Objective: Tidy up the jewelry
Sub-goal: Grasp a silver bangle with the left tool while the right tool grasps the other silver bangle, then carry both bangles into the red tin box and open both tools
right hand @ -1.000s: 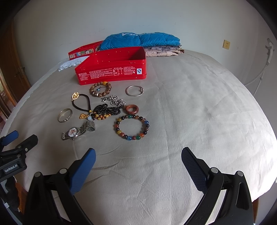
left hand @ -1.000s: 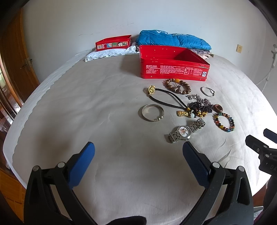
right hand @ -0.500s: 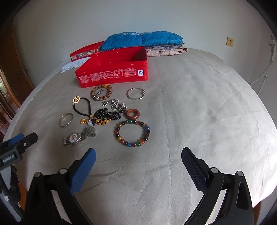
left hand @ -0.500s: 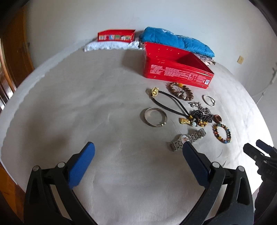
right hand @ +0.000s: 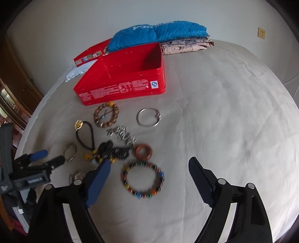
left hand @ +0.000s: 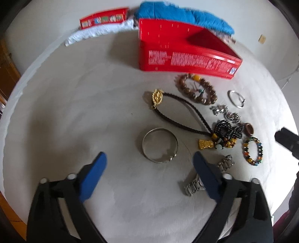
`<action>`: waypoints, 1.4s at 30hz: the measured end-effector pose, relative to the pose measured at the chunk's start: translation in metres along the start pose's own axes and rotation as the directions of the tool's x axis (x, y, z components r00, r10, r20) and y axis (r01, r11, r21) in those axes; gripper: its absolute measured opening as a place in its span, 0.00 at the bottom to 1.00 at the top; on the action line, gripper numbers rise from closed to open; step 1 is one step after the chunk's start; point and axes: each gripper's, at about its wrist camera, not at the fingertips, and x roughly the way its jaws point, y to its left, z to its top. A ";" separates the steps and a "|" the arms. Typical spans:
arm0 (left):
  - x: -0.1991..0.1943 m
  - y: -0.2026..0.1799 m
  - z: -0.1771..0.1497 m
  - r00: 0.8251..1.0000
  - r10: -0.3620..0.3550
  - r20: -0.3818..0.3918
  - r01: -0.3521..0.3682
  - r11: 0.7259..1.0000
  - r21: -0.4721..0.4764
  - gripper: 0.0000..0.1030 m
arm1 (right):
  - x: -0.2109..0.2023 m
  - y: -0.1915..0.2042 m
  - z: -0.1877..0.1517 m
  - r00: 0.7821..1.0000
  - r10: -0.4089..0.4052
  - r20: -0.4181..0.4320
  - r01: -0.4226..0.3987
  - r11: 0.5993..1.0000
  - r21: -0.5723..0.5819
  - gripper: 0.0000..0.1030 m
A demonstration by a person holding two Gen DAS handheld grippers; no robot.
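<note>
Jewelry lies on a white bed in front of an open, empty red tin box (left hand: 186, 56) (right hand: 123, 86). My left gripper (left hand: 149, 162) is open, just short of a silver bangle (left hand: 159, 144), with a metal watch (left hand: 207, 175) partly under its right finger. My right gripper (right hand: 149, 168) is open, with a multicoloured bead bracelet (right hand: 143, 179) lying between its fingers. Beyond it lie a brown ring (right hand: 143, 151), a black bead cluster (right hand: 114, 149), a silver chain (right hand: 123, 135), a wooden bead bracelet (right hand: 106, 115), a silver ring bangle (right hand: 148, 117) and a black cord necklace with gold pendant (left hand: 158, 97).
The red box lid (left hand: 104, 17) rests on white lace cloth (left hand: 97, 32) at the back left. A blue folded quilt (right hand: 158, 34) and patterned bedding (right hand: 186, 45) lie behind the box. The bed's edges curve away on the left and right.
Both grippers have moved forward and down toward the jewelry. The left now reaches the silver bangle and watch; the right now brackets the multicoloured bracelet. Both stay open.
</note>
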 end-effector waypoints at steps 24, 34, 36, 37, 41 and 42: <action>0.030 -0.002 0.026 0.996 -0.056 -0.066 0.057 0.998 0.018 0.47 | 0.103 0.004 0.065 0.983 -0.010 -0.185 0.011 1.000 0.006 0.68; 0.005 0.019 0.037 0.997 -0.082 -0.009 0.082 0.997 -0.004 0.47 | 0.105 0.010 0.067 0.983 -0.097 -0.153 0.090 0.994 -0.056 0.45; -0.002 0.021 0.041 0.997 -0.082 0.010 0.082 0.997 -0.003 0.47 | 0.103 0.009 0.069 0.985 -0.083 -0.152 0.078 0.996 -0.041 0.45; -0.004 0.019 0.042 0.997 -0.081 0.017 0.081 0.997 -0.002 0.47 | 0.101 0.008 0.069 0.986 -0.074 -0.150 0.070 0.997 -0.035 0.45; -0.019 0.015 0.057 0.995 -0.082 0.058 0.082 0.997 0.005 0.47 | 0.089 0.003 0.071 0.991 -0.039 -0.130 0.038 0.999 -0.014 0.44; -0.024 0.013 0.063 0.994 -0.083 0.076 0.082 0.997 0.012 0.47 | 0.086 0.004 0.074 0.992 -0.027 -0.122 0.027 1.000 -0.009 0.44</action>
